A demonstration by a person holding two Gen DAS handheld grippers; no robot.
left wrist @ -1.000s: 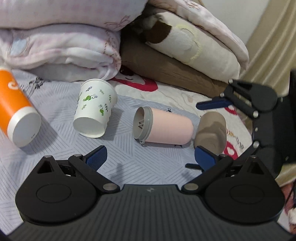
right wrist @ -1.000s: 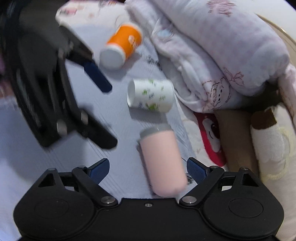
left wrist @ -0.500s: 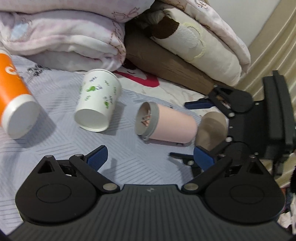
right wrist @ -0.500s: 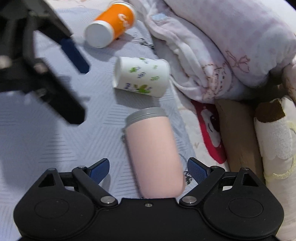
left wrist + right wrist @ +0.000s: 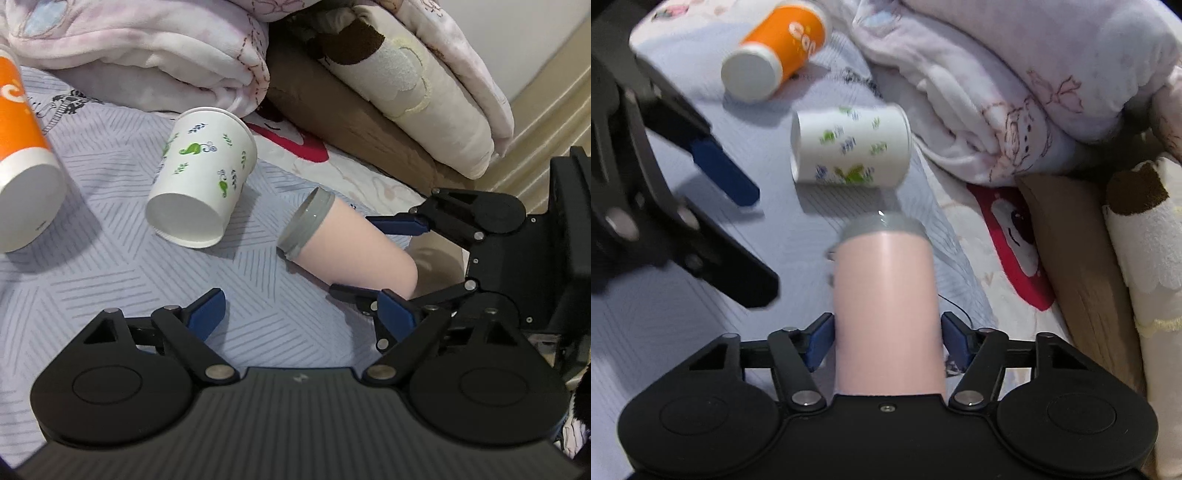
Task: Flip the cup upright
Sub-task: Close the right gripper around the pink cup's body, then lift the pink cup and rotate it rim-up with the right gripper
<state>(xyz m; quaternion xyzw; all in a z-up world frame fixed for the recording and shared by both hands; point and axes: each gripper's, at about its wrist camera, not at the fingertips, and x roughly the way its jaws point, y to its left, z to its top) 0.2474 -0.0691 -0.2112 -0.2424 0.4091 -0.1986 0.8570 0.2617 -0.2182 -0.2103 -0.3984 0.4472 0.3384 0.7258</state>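
Observation:
A pink cup with a grey rim lies on its side on the grey striped bedsheet, rim pointing away from my right gripper. The right gripper's blue pads press both sides of the cup's body near its base, shut on it. The same cup shows in the left wrist view, held between the right gripper's fingers. My left gripper is open and empty, hovering just in front of the cup, not touching it.
A white paper cup with green prints lies on its side left of the pink cup. An orange and white cup lies further left. Folded blankets and cushions are piled behind.
My right gripper has moved forward around the pink cup and closed on it; the cup's rim end has lifted and turned. My left gripper has drifted closer and stayed open.

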